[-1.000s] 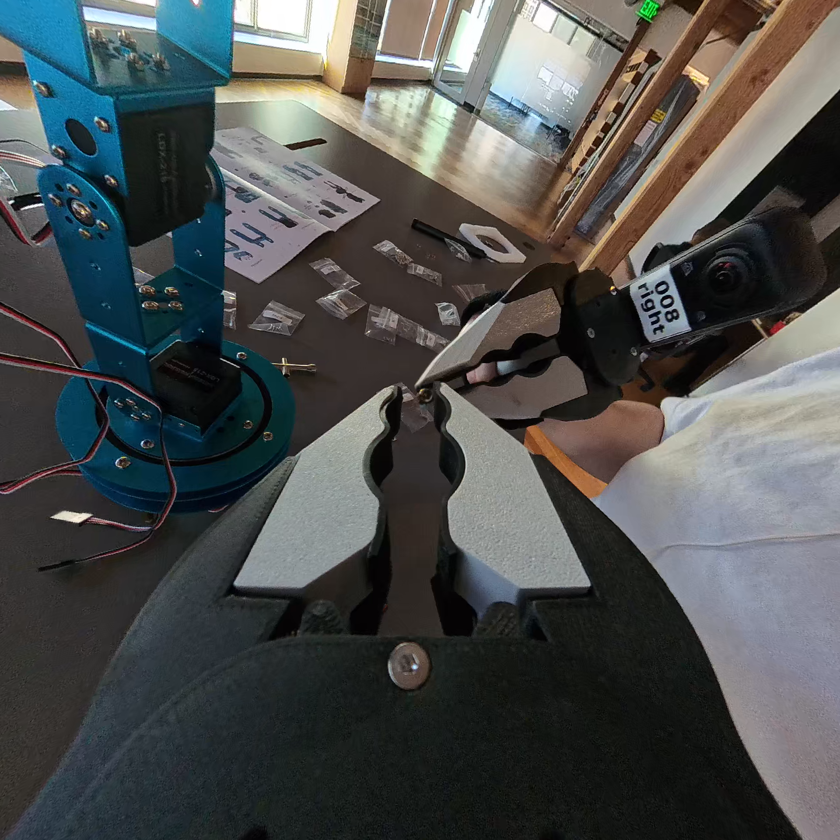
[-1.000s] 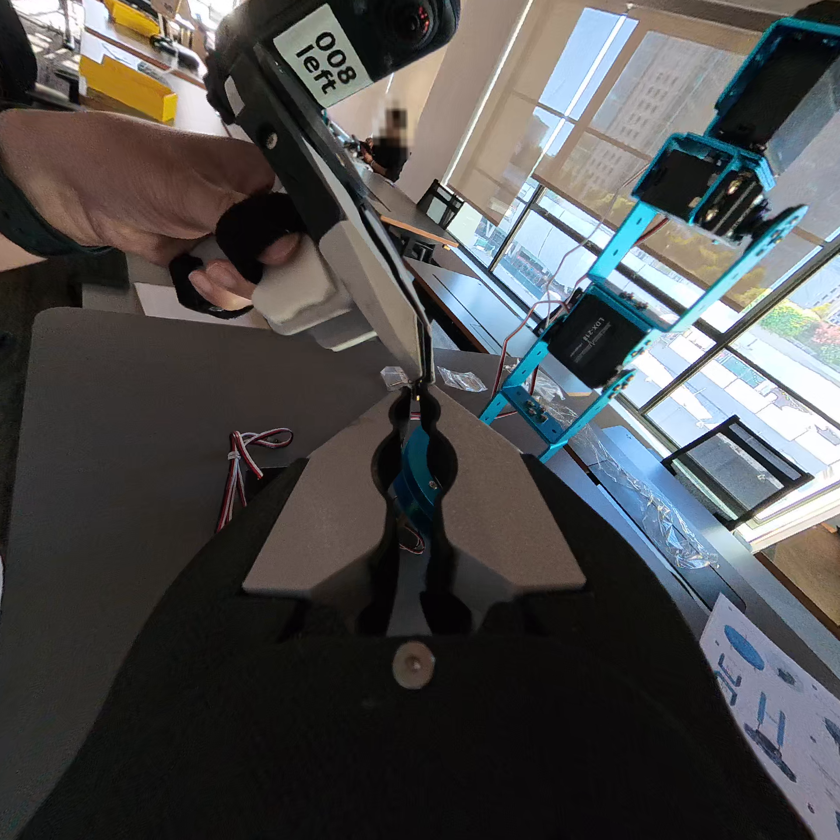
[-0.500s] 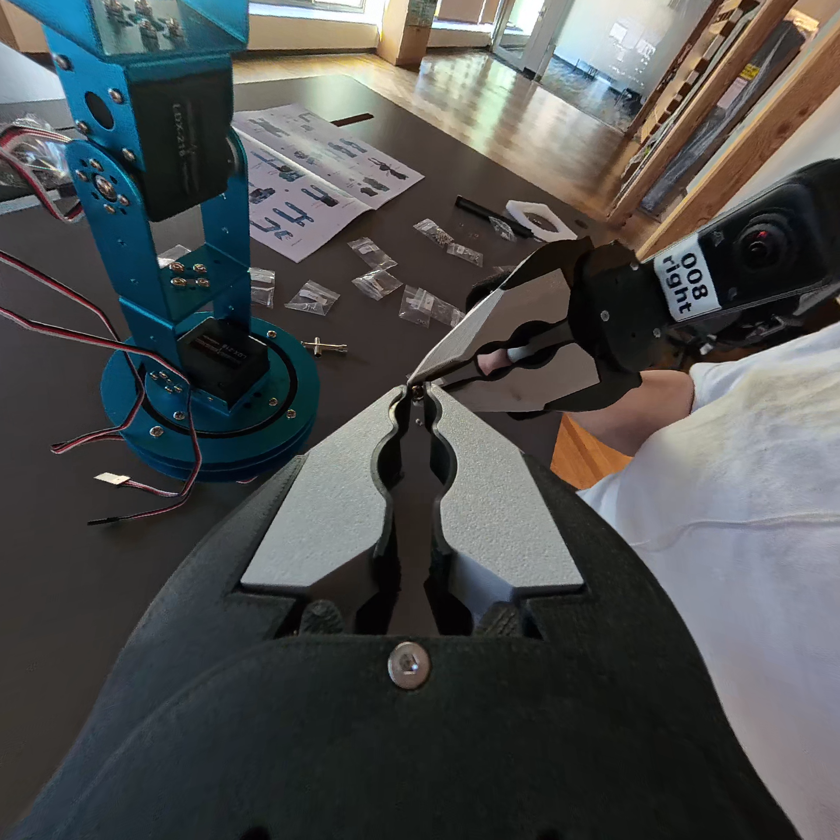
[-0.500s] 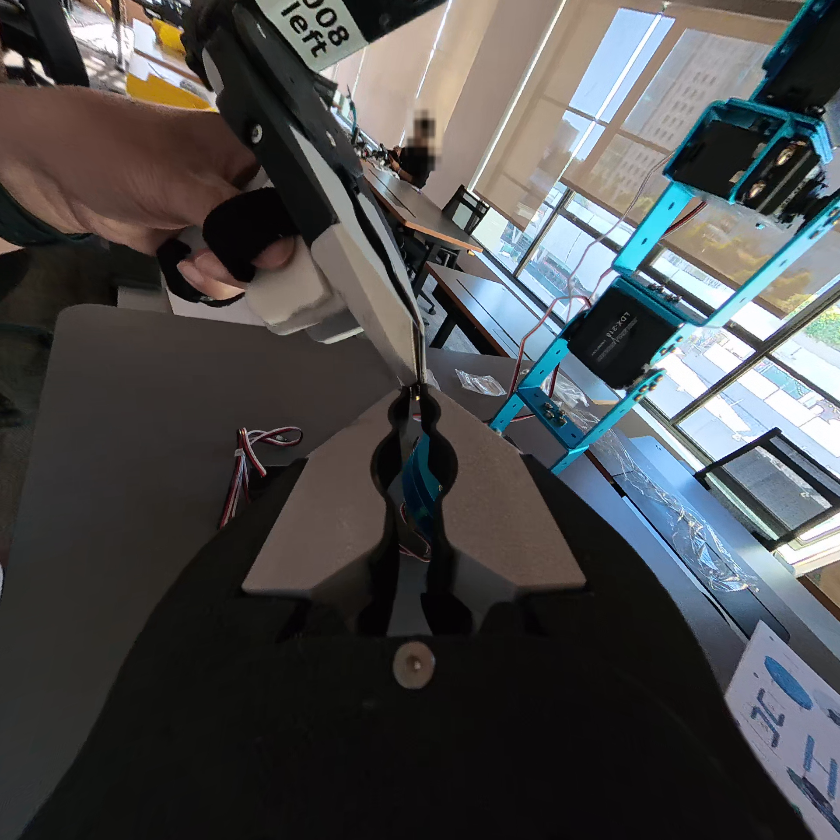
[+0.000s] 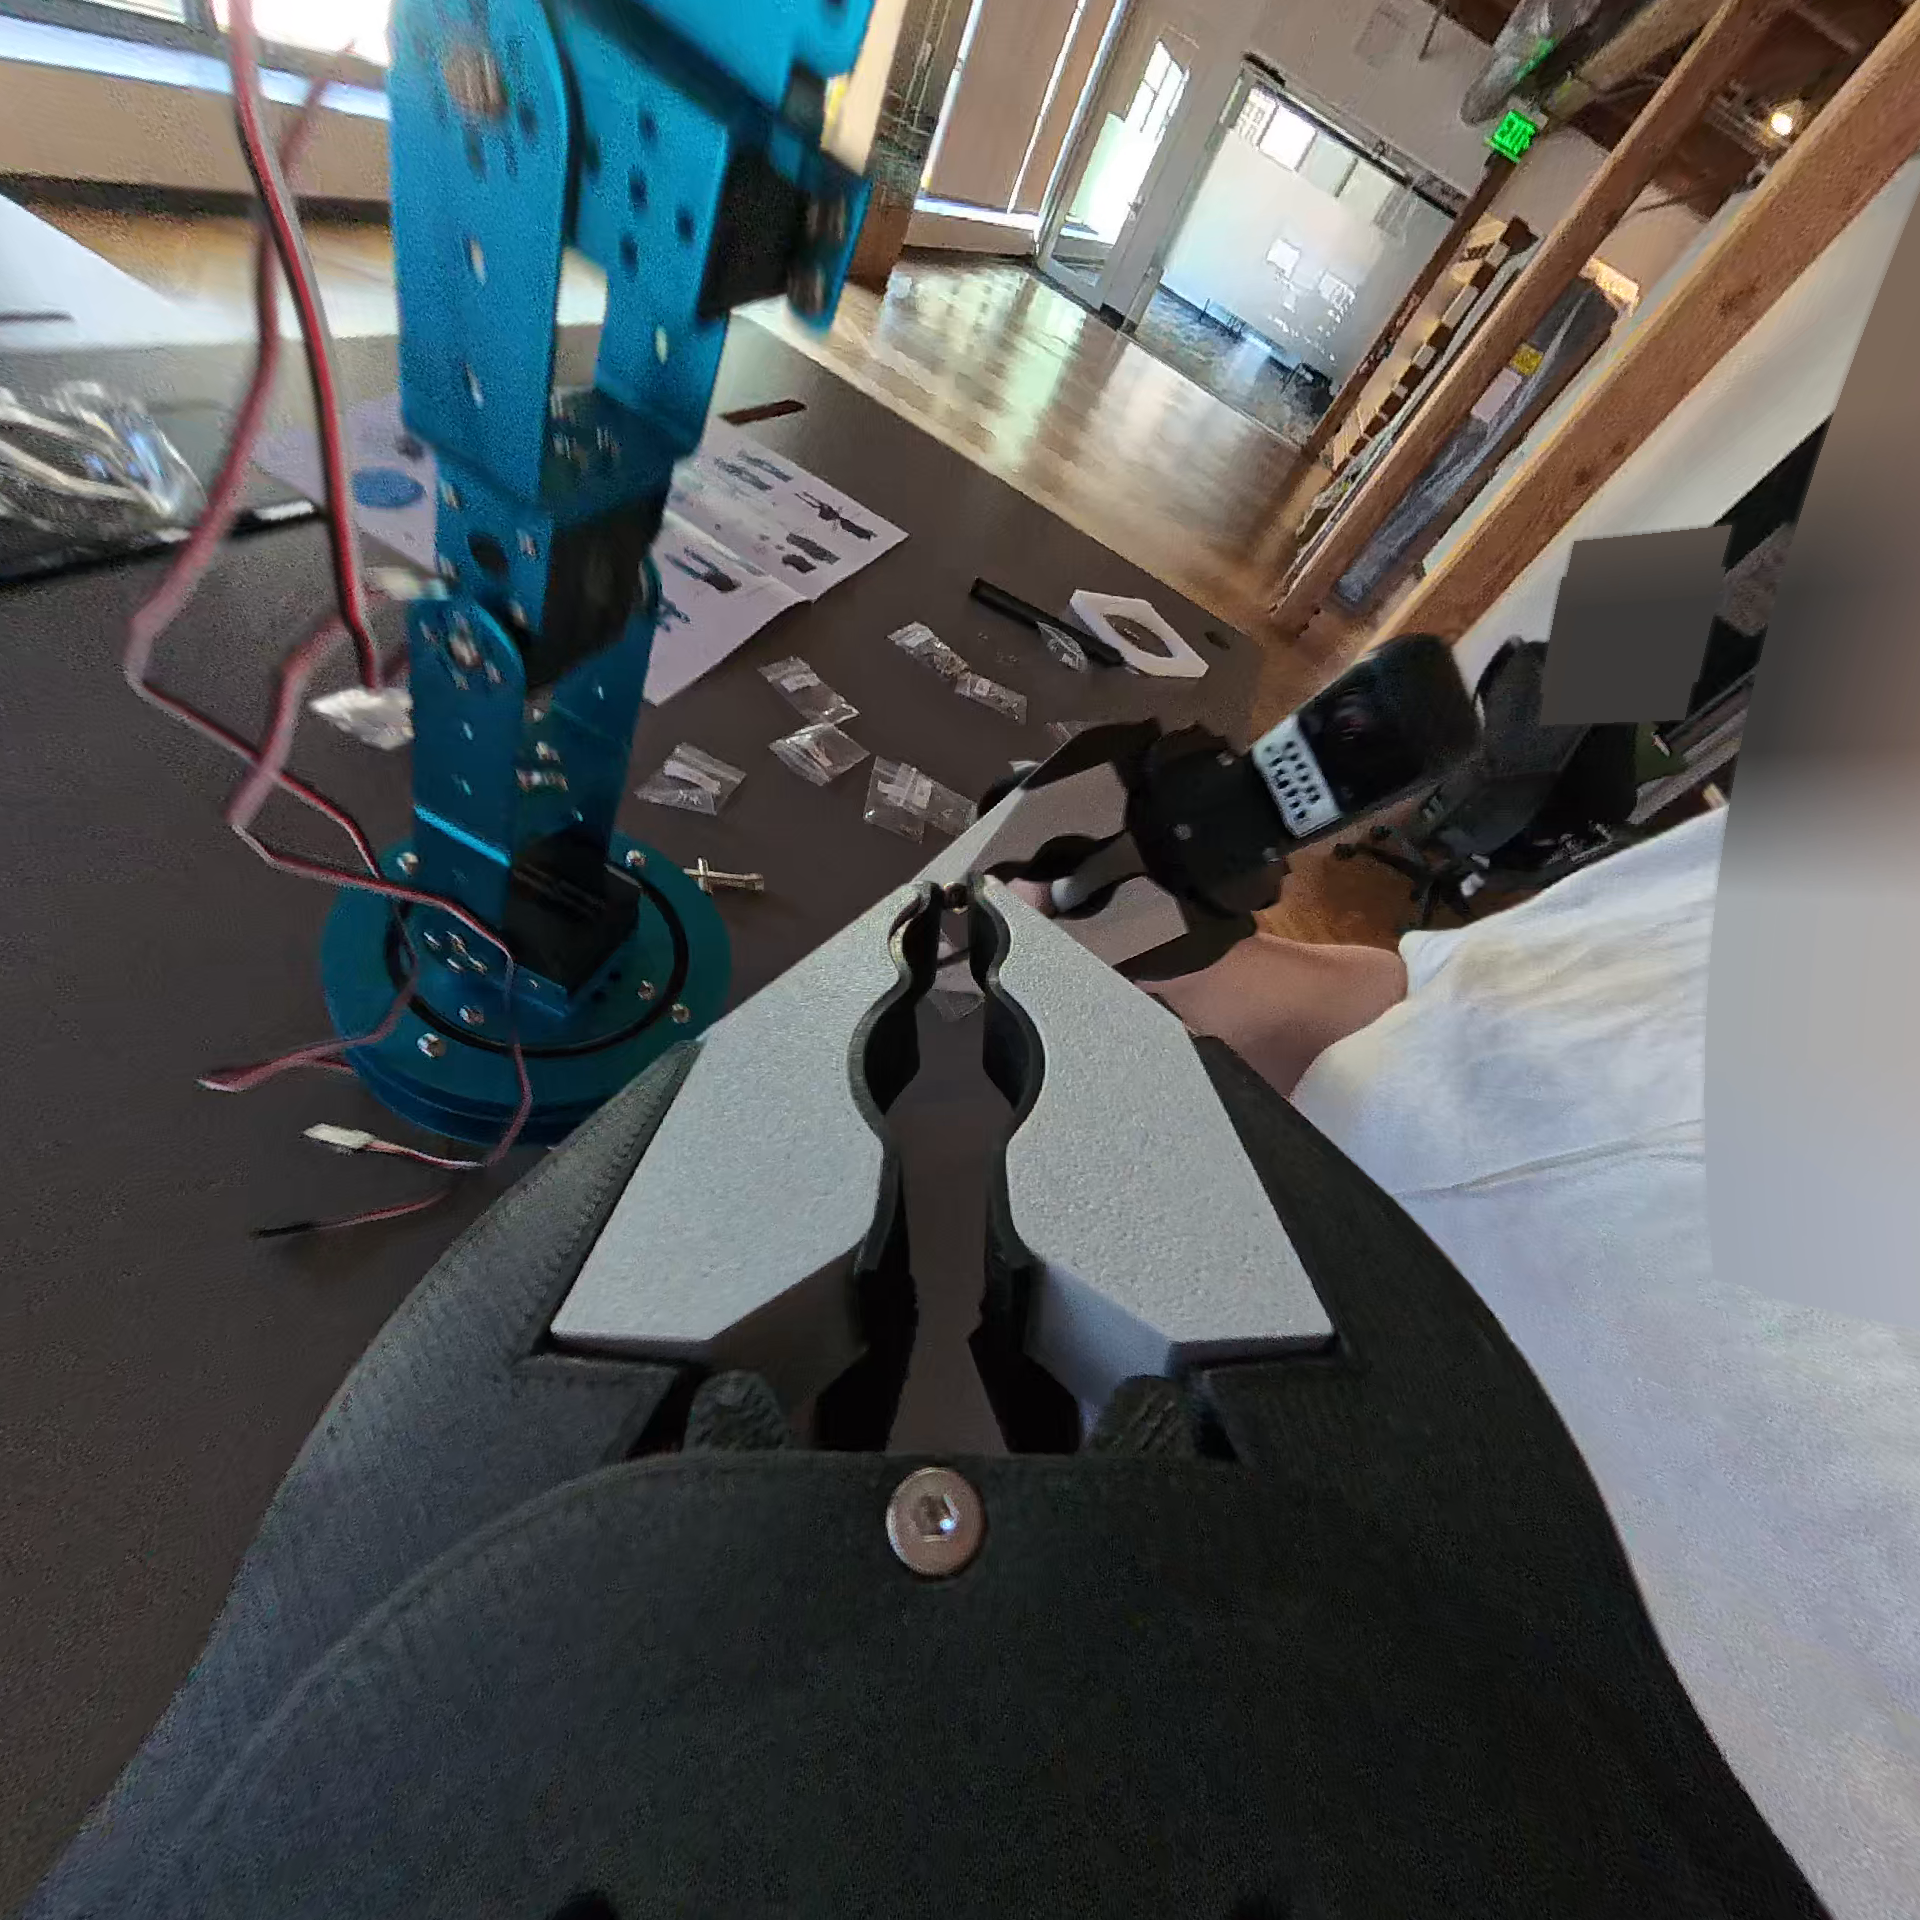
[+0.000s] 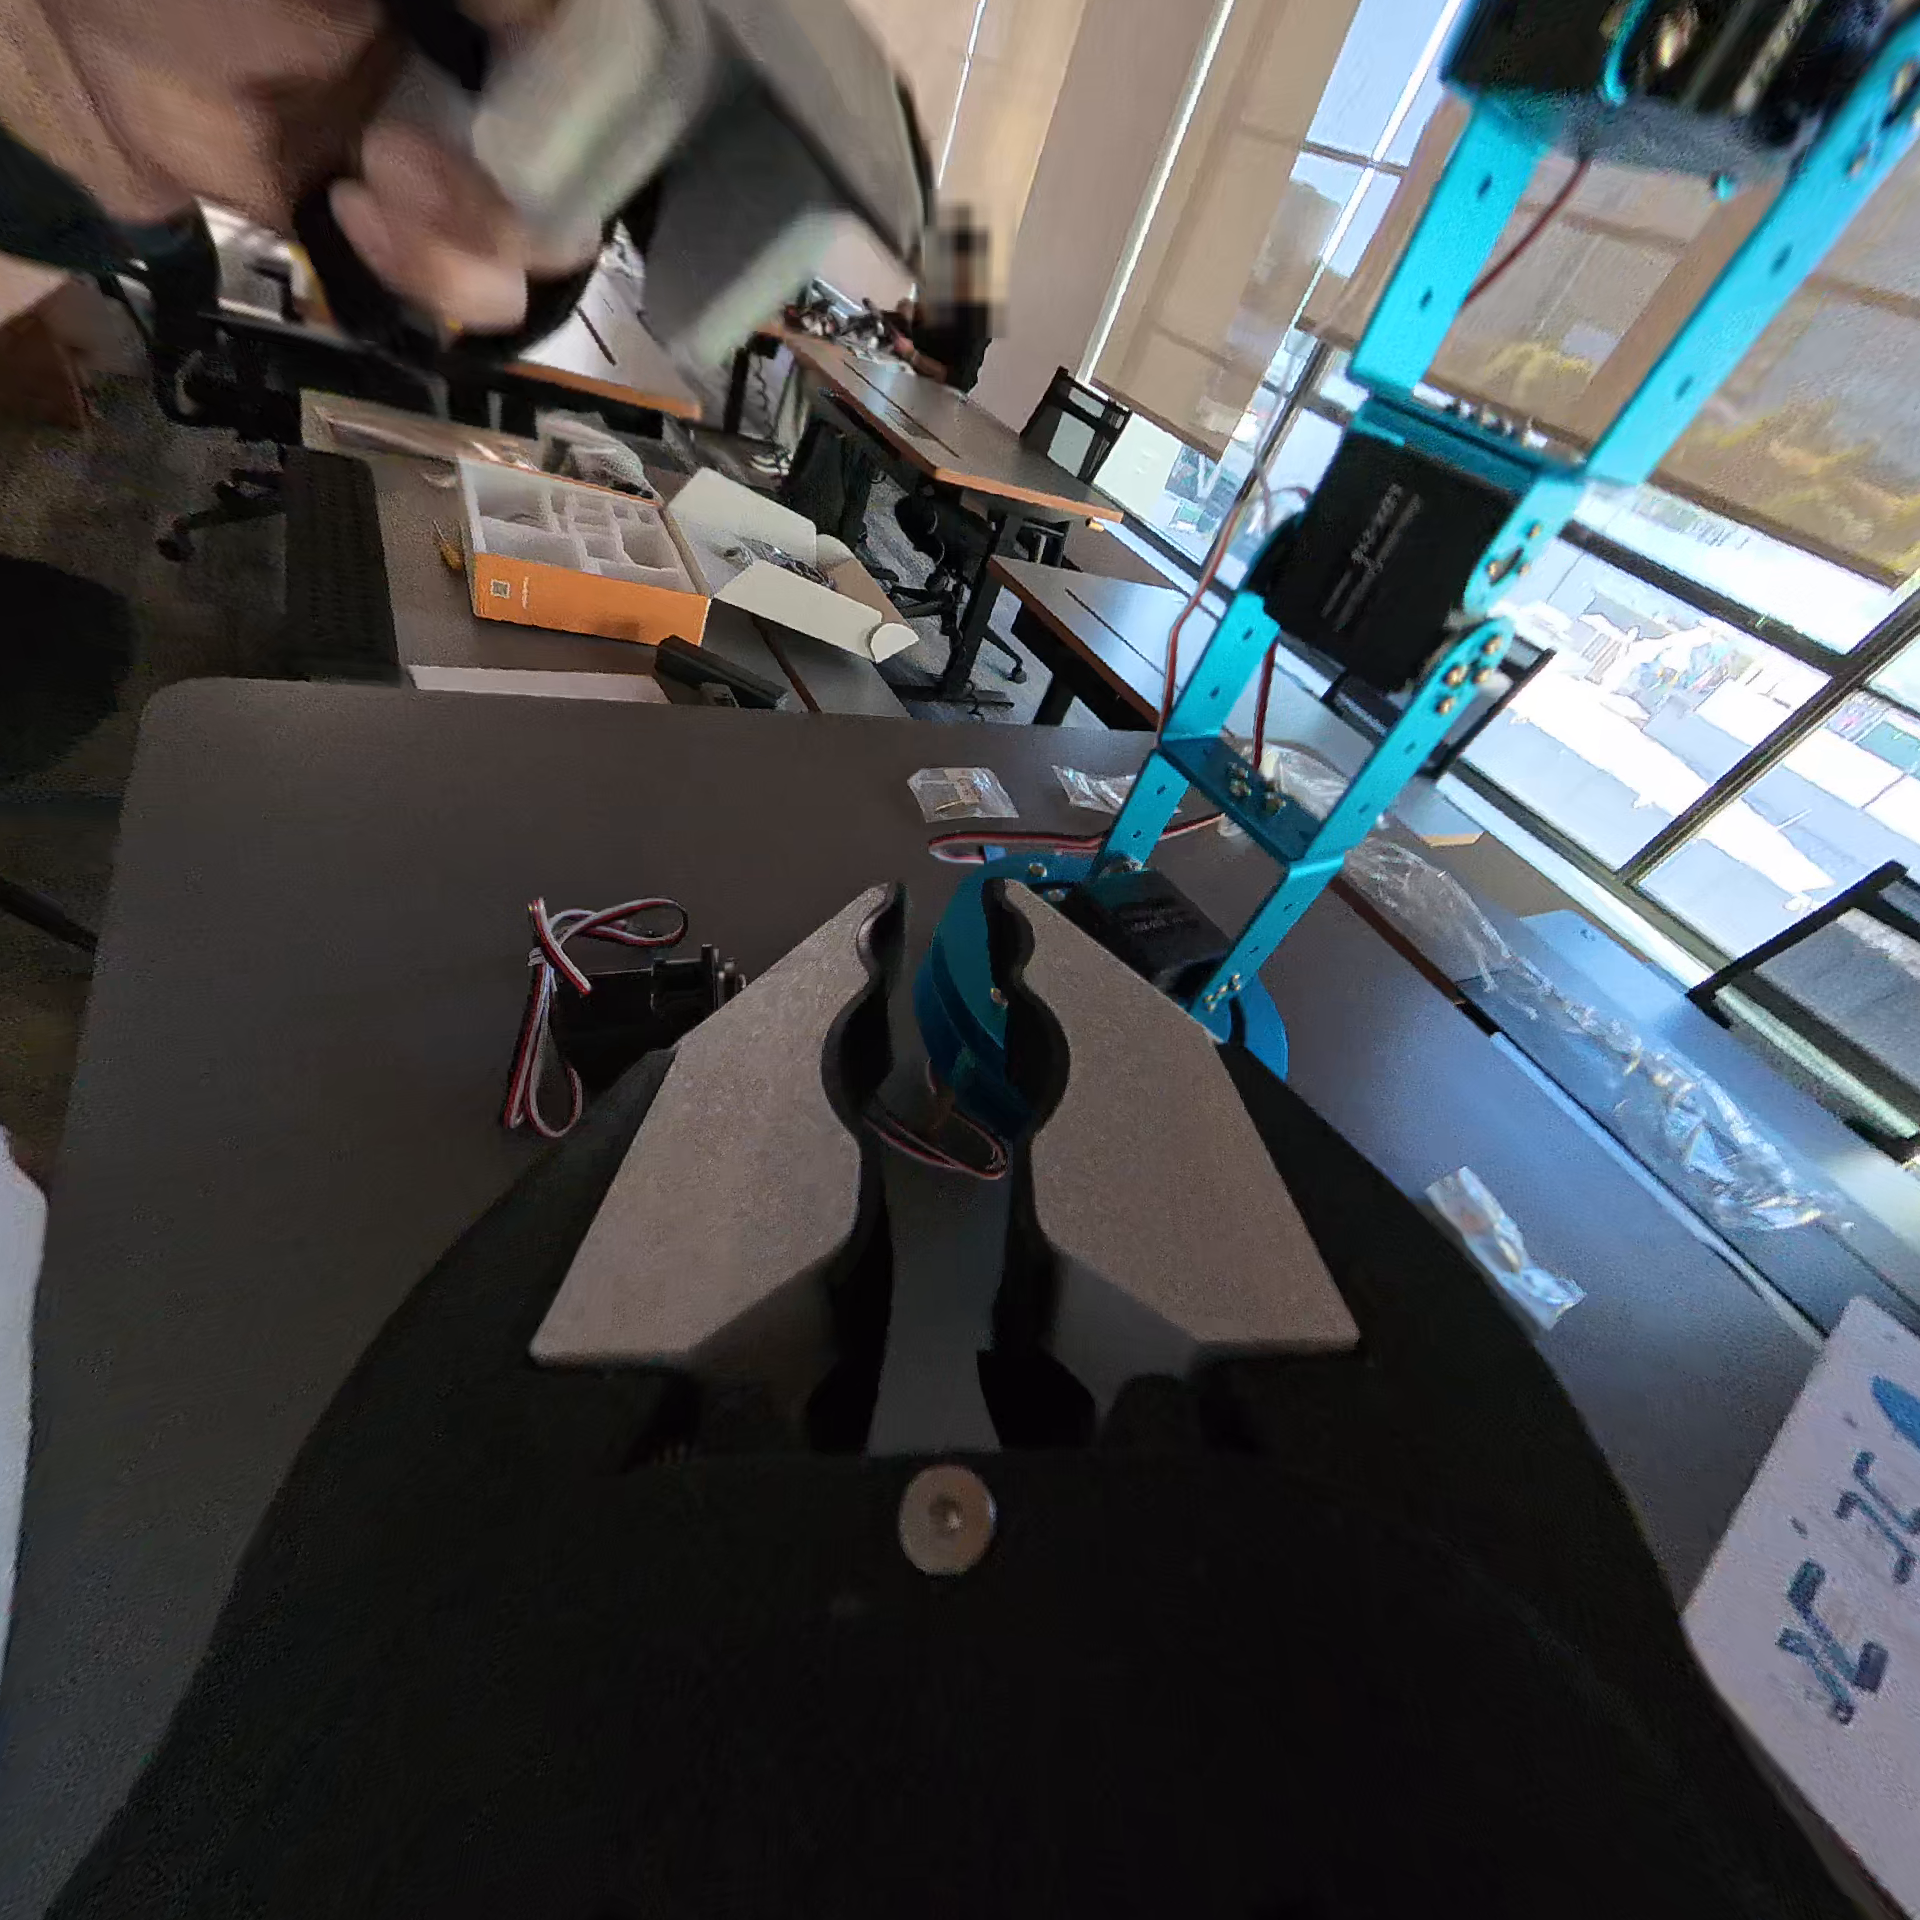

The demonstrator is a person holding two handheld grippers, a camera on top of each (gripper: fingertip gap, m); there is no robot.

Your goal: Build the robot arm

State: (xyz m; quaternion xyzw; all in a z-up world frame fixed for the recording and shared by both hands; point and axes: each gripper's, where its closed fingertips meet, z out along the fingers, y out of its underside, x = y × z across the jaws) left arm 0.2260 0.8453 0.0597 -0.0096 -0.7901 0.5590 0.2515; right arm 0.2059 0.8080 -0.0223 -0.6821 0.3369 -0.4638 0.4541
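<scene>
My left gripper [image 5: 948, 891] is shut on a small metal part [image 5: 950, 889], pinched at its very fingertips above the dark table [image 5: 156, 1195]. A blue metal robot arm [image 5: 520, 499] with black servos and red-white wires stands on a round blue base [image 5: 520, 997] to its left. My right gripper [image 6: 948, 891] is slightly open and empty, with the blue base [image 6: 977, 1029] showing through the gap. In the left wrist view the right gripper [image 5: 1013, 821] sits just right of my left fingertips. The left gripper [image 6: 675, 156] is a blur at the upper left of the right wrist view.
Several small clear bags of hardware [image 5: 810, 748], a printed sheet [image 5: 748, 551], a small cross-shaped tool [image 5: 727, 878] and a white hexagonal piece [image 5: 1138, 634] lie on the table. A loose servo with wires [image 6: 623, 987] lies left of my right gripper. An orange parts box [image 6: 582, 561] stands behind. The grippers' ends are close to 9 centimetres from one another.
The two grippers, which met tip to tip on the small part, have drawn apart. The right gripper has opened and let go; the left keeps the part and has risen.
</scene>
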